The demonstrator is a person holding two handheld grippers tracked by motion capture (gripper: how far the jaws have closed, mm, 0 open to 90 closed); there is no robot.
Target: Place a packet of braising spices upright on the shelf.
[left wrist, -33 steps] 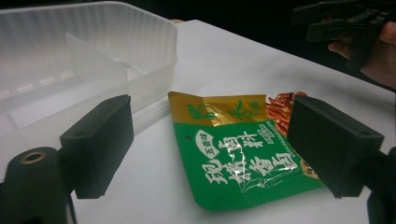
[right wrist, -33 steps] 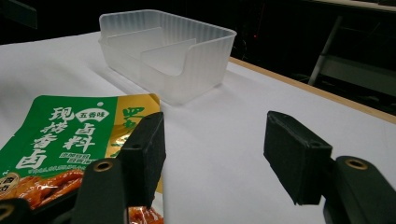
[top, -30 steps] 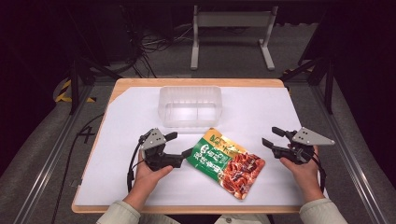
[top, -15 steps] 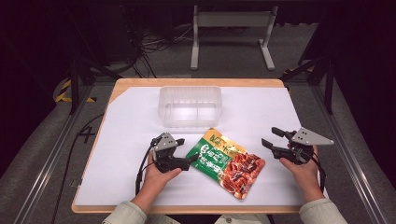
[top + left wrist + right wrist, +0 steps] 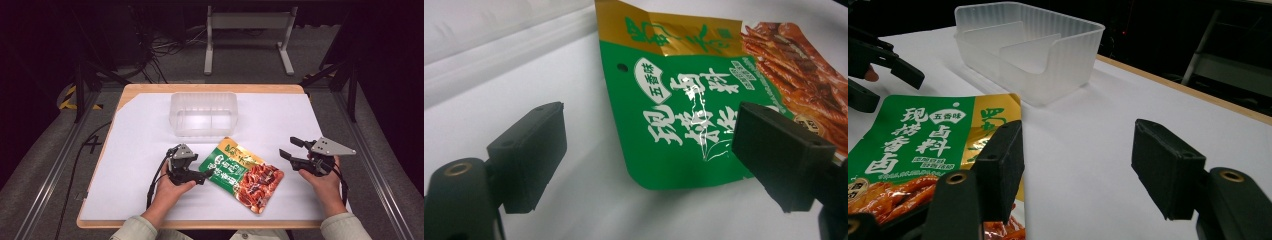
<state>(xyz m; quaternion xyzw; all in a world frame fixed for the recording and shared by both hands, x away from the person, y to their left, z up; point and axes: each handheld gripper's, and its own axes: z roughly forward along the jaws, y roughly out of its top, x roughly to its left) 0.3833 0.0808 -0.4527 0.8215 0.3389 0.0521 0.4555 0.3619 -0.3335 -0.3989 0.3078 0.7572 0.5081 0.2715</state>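
My desk [image 5: 135,150] carries a clear divided tub [image 5: 203,114] at the back, with bare white surface to either side. The snack pouch [image 5: 242,172] lies flat in front of it. The left tool view shows the pouch's green corner between my left tool [image 5: 206,175]'s released jaws; Chinese lettering reads 五香味. My right tool [image 5: 290,148] hovers released beside the pouch's red end.

Layout relative to the snack packet [image 5: 242,173], which lies flat on the paper sheet [image 5: 140,145] covering the table [image 5: 150,89]. Behind the packet, just beyond its far corner: the divided plastic tray [image 5: 203,113], standing on the sheet. Left of the packet: the left gripper [image 5: 205,174], its jaws straddling the packet's left corner. Right of the packet, apart from it: the right gripper [image 5: 288,148]. Beyond the table, behind the tray: a metal stand [image 5: 248,30] on the floor.
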